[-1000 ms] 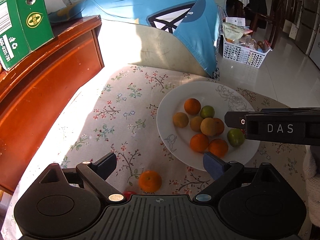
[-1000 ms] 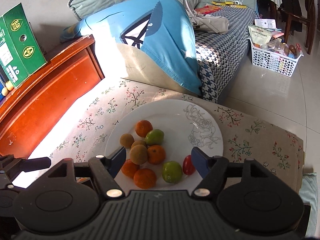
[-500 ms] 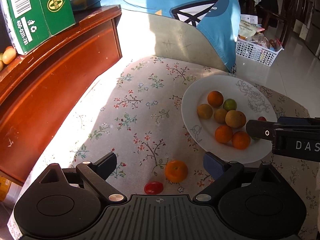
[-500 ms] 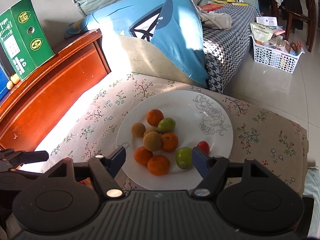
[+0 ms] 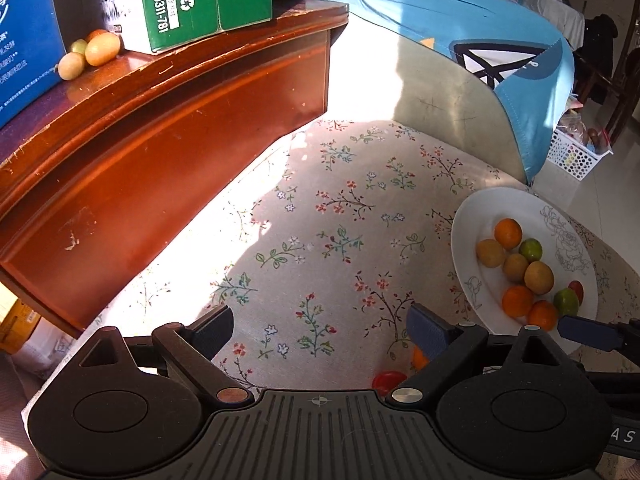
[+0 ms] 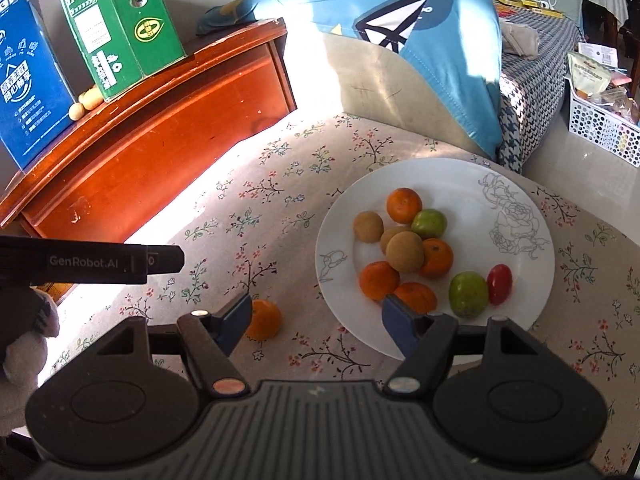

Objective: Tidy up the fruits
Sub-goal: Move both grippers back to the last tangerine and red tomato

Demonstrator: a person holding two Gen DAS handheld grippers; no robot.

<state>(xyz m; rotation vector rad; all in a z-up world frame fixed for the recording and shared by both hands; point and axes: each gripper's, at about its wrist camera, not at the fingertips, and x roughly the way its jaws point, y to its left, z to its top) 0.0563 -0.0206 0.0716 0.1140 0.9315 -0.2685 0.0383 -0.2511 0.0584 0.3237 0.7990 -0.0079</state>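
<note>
Nearest, the left claw (image 5: 320,330) hangs wide apart and empty over the flowered cloth (image 5: 332,216) of the counter. Just under its right finger, a loose orange (image 5: 419,358) and a small red tomato (image 5: 387,381) lie on the cloth, both partly hidden by the claw body.

The right claw (image 6: 316,320) is also wide and empty, its left finger just beside that same orange (image 6: 264,318) and its right finger over the near rim of the white plate (image 6: 520,184).

To finish well, one claw probably needs to centre on the orange, close gently so it does not roll, and carry it to a bare part of the plate.

On the plate sit several oranges, brownish fruits, two green ones and a red tomato (image 6: 500,283).

Farther off, small fruits (image 5: 102,49) rest on a wooden cabinet (image 5: 180,128) beside a green box (image 5: 200,0); their kind is unclear.
</note>
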